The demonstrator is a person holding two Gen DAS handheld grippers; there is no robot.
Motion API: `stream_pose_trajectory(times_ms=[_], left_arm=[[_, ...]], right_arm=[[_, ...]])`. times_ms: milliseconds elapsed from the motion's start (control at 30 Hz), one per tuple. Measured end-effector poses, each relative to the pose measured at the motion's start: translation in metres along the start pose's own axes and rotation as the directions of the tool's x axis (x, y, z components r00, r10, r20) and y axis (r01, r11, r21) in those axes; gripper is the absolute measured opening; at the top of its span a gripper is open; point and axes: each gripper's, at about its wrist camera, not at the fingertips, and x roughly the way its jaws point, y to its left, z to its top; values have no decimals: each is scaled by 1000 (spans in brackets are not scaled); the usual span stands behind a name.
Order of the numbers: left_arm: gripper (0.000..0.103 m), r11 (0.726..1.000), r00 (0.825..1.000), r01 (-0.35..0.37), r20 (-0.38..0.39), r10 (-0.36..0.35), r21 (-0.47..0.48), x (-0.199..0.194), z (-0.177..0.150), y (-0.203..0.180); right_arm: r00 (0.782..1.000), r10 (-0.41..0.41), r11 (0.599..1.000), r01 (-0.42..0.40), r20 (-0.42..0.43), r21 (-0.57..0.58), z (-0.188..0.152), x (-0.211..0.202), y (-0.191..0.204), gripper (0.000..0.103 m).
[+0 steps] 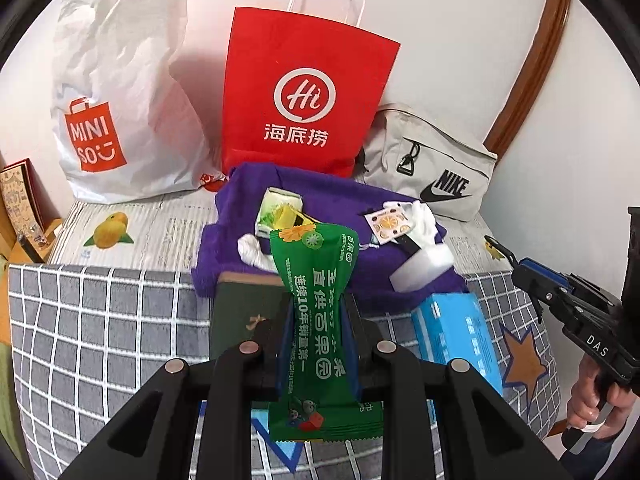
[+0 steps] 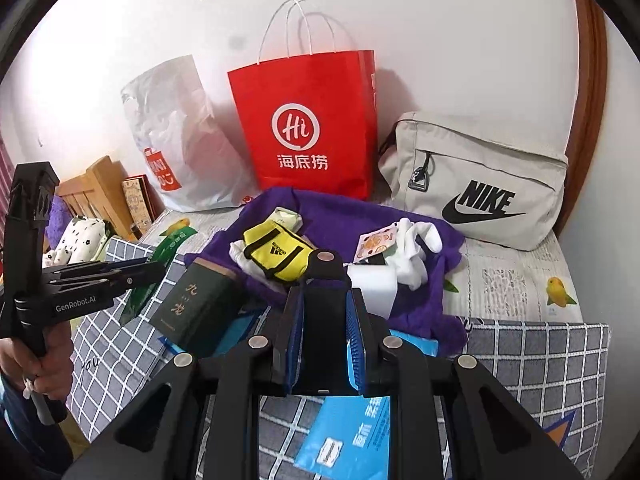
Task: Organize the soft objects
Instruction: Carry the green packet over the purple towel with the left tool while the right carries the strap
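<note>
Nearest the left wrist camera, the left gripper (image 1: 316,316) is clenched on a green snack packet (image 1: 318,320), its 2 blue-lined fingers pinching the wrapper at its waist so that the packet stands upright between them, held above the bed. The right gripper (image 2: 326,320) is released, its 2 ribbed blue pads (image 2: 355,344) standing apart with only air between them. Below both lies a grey checked blanket (image 1: 100,320) with white lines and a brown star, and on it a blue tissue pack (image 1: 456,336) rests just beside a dark green box (image 2: 196,308) with gold characters. Just beyond, a purple towel (image 2: 420,312) is spread in a heap across the bed, and on it sit a yellow pouch (image 2: 280,256) with black straps, a white sock (image 2: 412,248) bunched beside a small card (image 2: 376,244) printed with orange slices, a white block (image 2: 372,286) near the towel's front edge, and a pale green carton (image 1: 278,208) farther back. The sheet (image 1: 132,224) under the towel is grey-striped with yellow fruit prints. Against the white wall at the back stand 3 bags in a row: a crumpled white plastic bag (image 1: 120,92) with an orange logo, a red paper bag (image 2: 308,128) with white handles behind the towel, and a beige Nike bag (image 2: 480,184) leaning to its right.
</note>
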Motion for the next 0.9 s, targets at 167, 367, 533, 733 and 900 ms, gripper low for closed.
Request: stream_pose_trajectory(times_ms=[167,367,533,733,900], left_arm=[[21,1000,1000,5,8,-5,-2,10,19,8],[21,1000,1000,7,5,-7,-18,29,39,18],[21,1000,1000,5,-5,-5,-13,47,54,23],[22,1000,1000,11,-23,-11,1,70,73,24],[22,1000,999,14,-46,-14,-5,92,84,27]], right_arm=[[1000,10,1000,-10,-4,5,15,14,-3,22],[1000,25,1000,-24,-20,7,34,37,-5,22],[999,36,999,-36,-39,9,49,61,-9,22],[996,65,998,-64,-62,15,70,93,-14,22],[993,84,996,-82,-88,30,84,121,-17,22]])
